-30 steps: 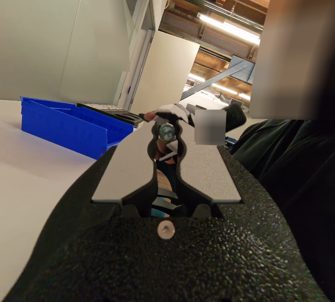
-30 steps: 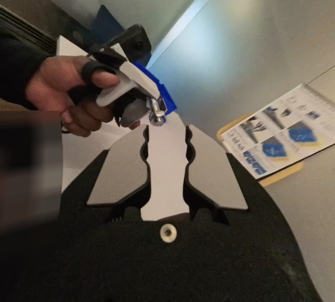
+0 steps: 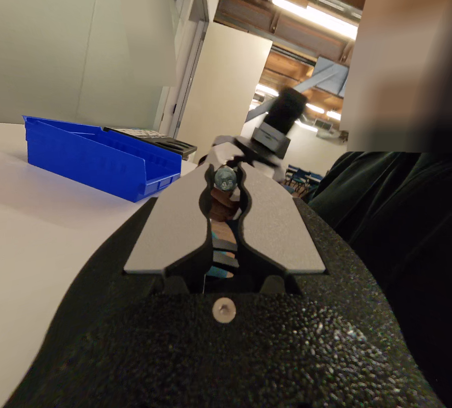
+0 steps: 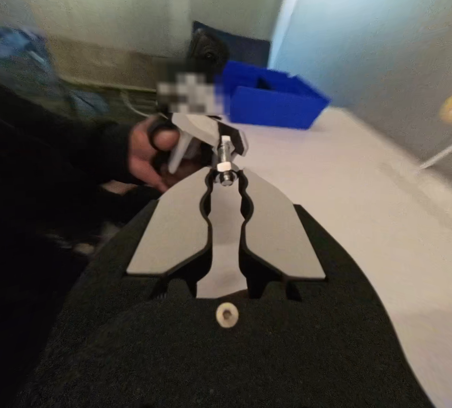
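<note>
Left gripper [image 3: 225, 179]: clenched on the head end of a silver bolt [image 3: 225, 180]; both wavy black fingertips [image 3: 208, 176] pressed to the round head, which faces the left wrist camera.
Bolt axis: long axis running straight away from the left gripper, along its fingers, toward the right gripper; in the right wrist view the threaded shank [image 4: 223, 151] seen lengthwise, free end toward that camera.
Bolt place: held in the air above the near edge of the white table [image 3: 49, 237], between the two grippers, off the surface.
Nut: white-looking hex nut [image 4: 223, 166] sitting on the shank just ahead of the free end.
Right gripper [image 4: 226, 177]: closed about the free threaded end of the bolt behind the nut; fingertips [image 4: 241, 173] at the metal on both sides, image blurred there.
Hand: a person's hand [image 4: 149, 151] in a dark sleeve wrapped on the left gripper's handle, finger through a black loop.
Farther out: blue plastic bin [image 3: 97, 154] on the table toward its far left edge, open end facing the grippers; black slotted tray [image 3: 156, 140] just behind the bin.
Right side: dark clothing [image 3: 391, 200] of the person beside the left gripper.
</note>
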`<state>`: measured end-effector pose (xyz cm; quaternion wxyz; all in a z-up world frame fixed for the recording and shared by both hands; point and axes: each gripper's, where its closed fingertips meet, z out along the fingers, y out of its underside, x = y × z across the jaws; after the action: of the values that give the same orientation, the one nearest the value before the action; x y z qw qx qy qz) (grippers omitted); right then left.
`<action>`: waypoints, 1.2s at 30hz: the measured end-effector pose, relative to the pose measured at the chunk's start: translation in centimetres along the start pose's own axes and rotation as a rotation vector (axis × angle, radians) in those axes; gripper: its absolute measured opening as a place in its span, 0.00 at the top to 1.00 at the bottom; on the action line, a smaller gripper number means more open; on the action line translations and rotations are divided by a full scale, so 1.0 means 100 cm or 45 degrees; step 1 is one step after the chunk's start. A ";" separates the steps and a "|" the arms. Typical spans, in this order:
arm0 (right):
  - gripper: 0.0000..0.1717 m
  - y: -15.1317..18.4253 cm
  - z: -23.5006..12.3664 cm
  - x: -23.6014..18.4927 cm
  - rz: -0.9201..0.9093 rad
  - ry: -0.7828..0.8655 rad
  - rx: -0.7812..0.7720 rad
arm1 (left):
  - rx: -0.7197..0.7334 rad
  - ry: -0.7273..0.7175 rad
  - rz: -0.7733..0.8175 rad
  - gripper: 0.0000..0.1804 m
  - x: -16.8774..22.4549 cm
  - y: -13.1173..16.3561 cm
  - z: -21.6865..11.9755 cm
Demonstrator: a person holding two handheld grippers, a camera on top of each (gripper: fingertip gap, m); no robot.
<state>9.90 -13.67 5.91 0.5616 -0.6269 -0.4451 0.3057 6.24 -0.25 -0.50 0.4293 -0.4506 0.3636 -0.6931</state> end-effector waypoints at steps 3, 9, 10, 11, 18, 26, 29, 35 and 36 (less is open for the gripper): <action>0.89 -0.012 -0.010 -0.014 0.658 -0.428 0.085 | -0.018 0.037 0.097 0.91 0.009 0.002 0.001; 0.71 -0.018 -0.018 0.002 -0.105 0.069 0.167 | 0.068 -0.011 0.032 0.91 0.000 -0.006 -0.001; 0.71 -0.018 -0.019 0.001 -0.303 0.158 0.142 | 0.066 -0.021 0.022 0.91 -0.001 -0.006 -0.002; 0.72 -0.020 -0.019 -0.002 -0.468 0.223 0.122 | 0.063 -0.028 0.019 0.91 -0.002 -0.005 -0.002; 0.90 -0.018 -0.015 -0.010 -0.481 0.220 0.033 | 0.047 0.009 0.015 0.91 0.003 -0.003 0.001; 0.77 -0.023 -0.025 -0.010 0.513 -0.322 0.214 | -0.071 -0.035 0.298 0.91 0.009 0.003 0.002; 0.73 -0.026 -0.032 0.003 -0.004 0.031 0.270 | 0.007 -0.052 0.227 0.91 0.005 -0.005 -0.004; 0.79 -0.025 -0.024 -0.010 -0.861 0.384 0.186 | 0.032 -0.057 0.130 0.91 0.002 -0.005 -0.002; 0.84 -0.024 -0.022 -0.010 -0.950 0.422 0.172 | 0.028 -0.052 0.116 0.91 0.003 -0.003 0.000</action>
<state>10.92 -15.64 8.50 0.7380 -0.4249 -0.5242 0.0044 6.11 -0.38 -0.14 0.4725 -0.4429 0.3674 -0.6674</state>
